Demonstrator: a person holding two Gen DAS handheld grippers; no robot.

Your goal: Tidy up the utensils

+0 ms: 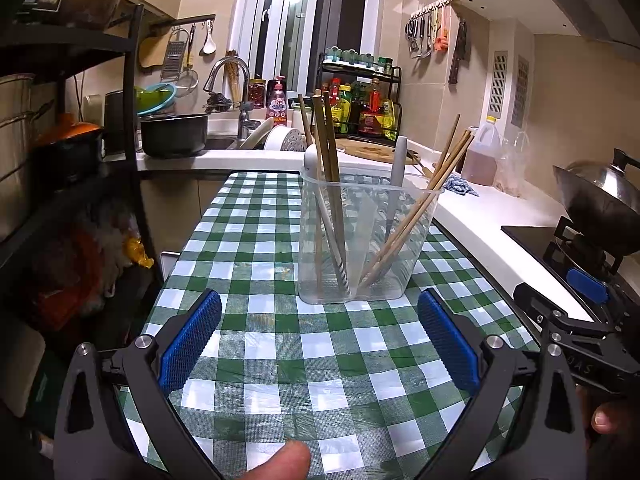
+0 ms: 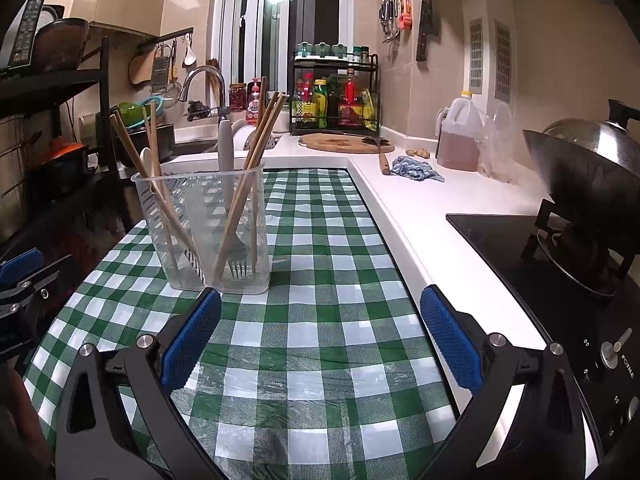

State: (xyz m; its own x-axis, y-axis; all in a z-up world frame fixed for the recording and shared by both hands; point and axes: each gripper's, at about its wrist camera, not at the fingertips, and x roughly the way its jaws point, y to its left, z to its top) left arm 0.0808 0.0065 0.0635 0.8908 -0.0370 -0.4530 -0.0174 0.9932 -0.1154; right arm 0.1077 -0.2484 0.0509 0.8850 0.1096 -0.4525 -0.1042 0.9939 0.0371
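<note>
A clear plastic utensil holder point(image 1: 366, 240) point(image 2: 204, 232) stands upright on the green checked tablecloth point(image 1: 280, 340) point(image 2: 320, 320). Inside it lean wooden chopsticks point(image 1: 328, 168) point(image 2: 256, 152), a grey-handled fork point(image 2: 226, 168) with tines down, and a white spoon point(image 2: 146, 158). My left gripper point(image 1: 320, 336) is open, low over the cloth, just short of the holder, with nothing between its blue pads point(image 1: 192, 340). My right gripper point(image 2: 320, 336) is also open and empty, with the holder ahead of it to the left. The right gripper's body point(image 1: 580, 320) shows at the right edge of the left wrist view.
A white counter point(image 2: 420, 200) runs along the table's right side with a stove and wok point(image 2: 580, 176), an oil jug point(image 2: 458, 136), a blue rag point(image 2: 416, 170) and a cutting board point(image 2: 344, 142). A black shelf rack point(image 1: 80, 160) stands left. Sink and spice rack point(image 1: 360, 96) sit behind.
</note>
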